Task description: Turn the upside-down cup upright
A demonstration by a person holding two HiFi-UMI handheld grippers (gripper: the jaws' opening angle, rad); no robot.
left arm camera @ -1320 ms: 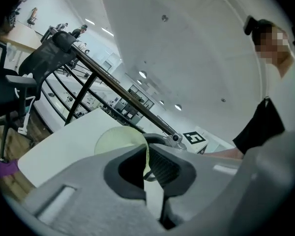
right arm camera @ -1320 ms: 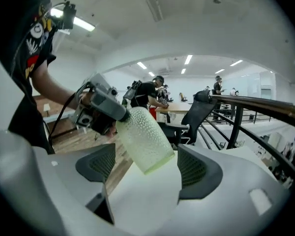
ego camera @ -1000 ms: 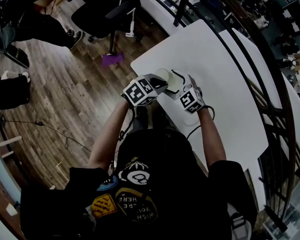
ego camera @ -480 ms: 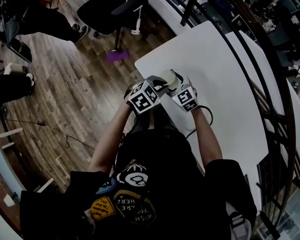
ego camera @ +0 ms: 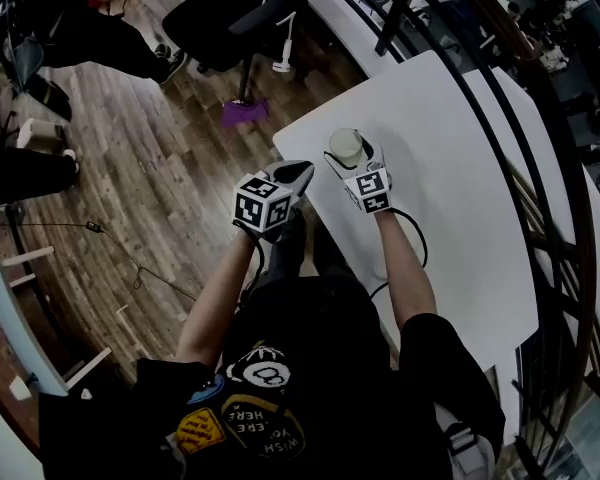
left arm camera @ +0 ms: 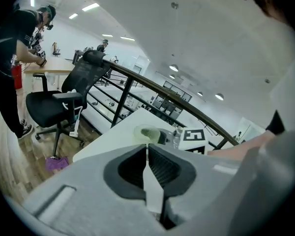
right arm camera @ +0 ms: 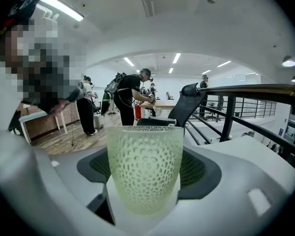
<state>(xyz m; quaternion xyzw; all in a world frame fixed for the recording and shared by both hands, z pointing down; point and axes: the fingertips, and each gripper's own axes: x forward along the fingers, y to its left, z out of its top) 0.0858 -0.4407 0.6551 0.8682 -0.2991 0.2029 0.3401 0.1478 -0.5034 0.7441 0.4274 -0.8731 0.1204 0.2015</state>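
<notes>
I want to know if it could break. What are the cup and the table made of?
The cup looks like pale green plastic: light glows through its wall, which is covered in tiny honeycomb bumps. It could be frosted glass, though. The table has a smooth, plain white top, not shiny, maybe painted or coated board; what's underneath doesn't show.

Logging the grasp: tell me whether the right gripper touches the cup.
Touching. The right gripper view shows the cup between the jaws of the right gripper, both pads pressing on it.
</notes>
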